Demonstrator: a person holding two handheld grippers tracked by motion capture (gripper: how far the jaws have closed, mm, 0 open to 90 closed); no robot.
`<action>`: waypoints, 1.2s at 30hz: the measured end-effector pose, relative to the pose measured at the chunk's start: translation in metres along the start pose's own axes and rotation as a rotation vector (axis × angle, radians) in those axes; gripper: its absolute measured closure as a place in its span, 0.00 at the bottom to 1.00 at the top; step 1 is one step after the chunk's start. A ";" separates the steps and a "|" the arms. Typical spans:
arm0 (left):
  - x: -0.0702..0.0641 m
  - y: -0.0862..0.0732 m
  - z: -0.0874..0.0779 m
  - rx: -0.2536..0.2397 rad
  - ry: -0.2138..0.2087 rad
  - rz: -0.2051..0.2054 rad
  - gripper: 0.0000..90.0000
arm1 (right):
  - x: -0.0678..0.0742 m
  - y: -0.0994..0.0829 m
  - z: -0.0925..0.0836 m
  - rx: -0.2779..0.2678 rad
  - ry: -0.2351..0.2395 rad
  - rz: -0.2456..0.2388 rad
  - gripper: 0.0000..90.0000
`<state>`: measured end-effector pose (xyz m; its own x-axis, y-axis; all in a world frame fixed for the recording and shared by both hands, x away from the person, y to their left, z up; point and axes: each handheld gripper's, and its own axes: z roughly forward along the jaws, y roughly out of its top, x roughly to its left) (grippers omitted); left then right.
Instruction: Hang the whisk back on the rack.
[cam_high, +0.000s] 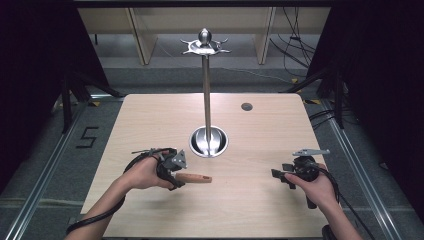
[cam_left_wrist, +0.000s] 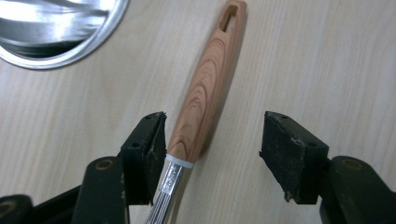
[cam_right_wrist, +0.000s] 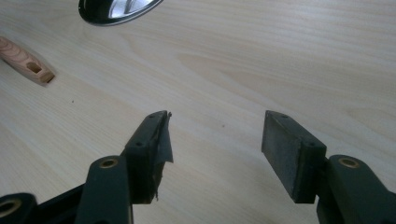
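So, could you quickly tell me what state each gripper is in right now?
Left gripper: open, the wooden-handled utensil lying between its jaws, ungripped.
Right gripper: open, holding nothing.

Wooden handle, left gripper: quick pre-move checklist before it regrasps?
1. Left gripper jaws open: ok.
2. Handle between the jaws: ok, though it sits against one pad and clear of the other.
3. Handle lying flat on the table: ok.
4. Hanging slot at the handle's far end visible: ok.
5. Right gripper open, with nothing in it: ok.
6. Stand upright, with bare hooks on top: ok.
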<state>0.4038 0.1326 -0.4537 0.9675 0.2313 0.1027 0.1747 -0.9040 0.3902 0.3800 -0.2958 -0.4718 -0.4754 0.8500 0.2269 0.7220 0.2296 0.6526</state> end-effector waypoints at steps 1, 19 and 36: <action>0.000 -0.001 0.000 0.013 -0.008 0.002 0.45 | -0.001 -0.002 0.004 -0.049 0.027 -0.014 0.47; 0.031 0.014 0.024 0.218 -0.112 0.122 0.54 | 0.005 -0.002 0.000 0.009 0.001 0.020 0.47; 0.032 0.018 0.037 0.282 -0.139 0.132 0.76 | 0.008 -0.001 0.000 0.036 -0.003 0.024 0.47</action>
<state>0.4448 0.1102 -0.4774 0.9974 0.0723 0.0019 0.0717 -0.9912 0.1116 0.3751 -0.2897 -0.4708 -0.4563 0.8569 0.2396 0.7506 0.2262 0.6208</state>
